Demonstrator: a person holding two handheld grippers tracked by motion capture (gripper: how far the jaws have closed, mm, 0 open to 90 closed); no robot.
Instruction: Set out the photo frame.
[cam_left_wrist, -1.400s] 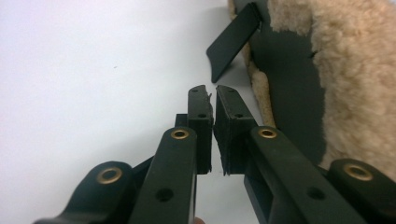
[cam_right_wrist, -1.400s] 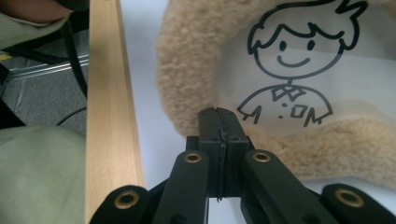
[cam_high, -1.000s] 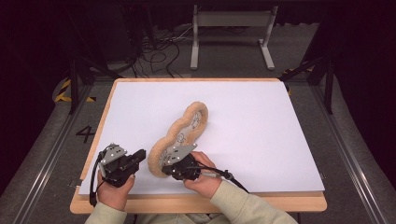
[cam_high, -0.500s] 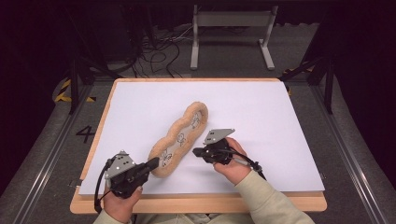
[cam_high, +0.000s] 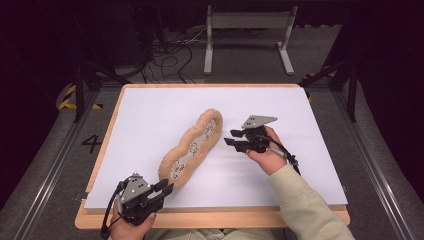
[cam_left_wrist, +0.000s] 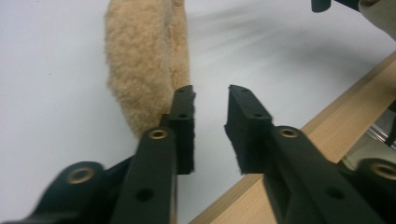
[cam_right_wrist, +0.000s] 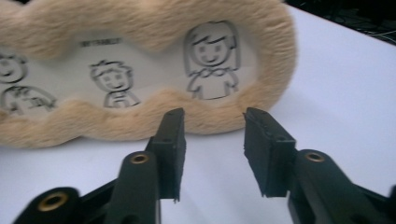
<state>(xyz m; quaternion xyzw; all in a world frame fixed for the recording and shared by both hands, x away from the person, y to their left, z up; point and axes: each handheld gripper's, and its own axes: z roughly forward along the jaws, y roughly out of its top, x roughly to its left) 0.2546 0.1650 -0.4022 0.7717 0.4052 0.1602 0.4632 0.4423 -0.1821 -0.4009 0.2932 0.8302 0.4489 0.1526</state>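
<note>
Fluffy tan cushion (cam_high: 192, 148) lies flat on white tabletop (cam_high: 150, 115). Left hand-held gripper (cam_high: 166, 187) and right hand-held gripper (cam_high: 233, 141) flank it, jaws just opened, apart, gripping nothing.

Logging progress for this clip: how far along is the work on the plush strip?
Done: the plush strip lies stretched flat, pictures up, on the white mat. In hand: nothing; the left gripper and right gripper have just been opening, jaws empty, beside opposite ends. Left: perhaps only withdrawing.
</note>
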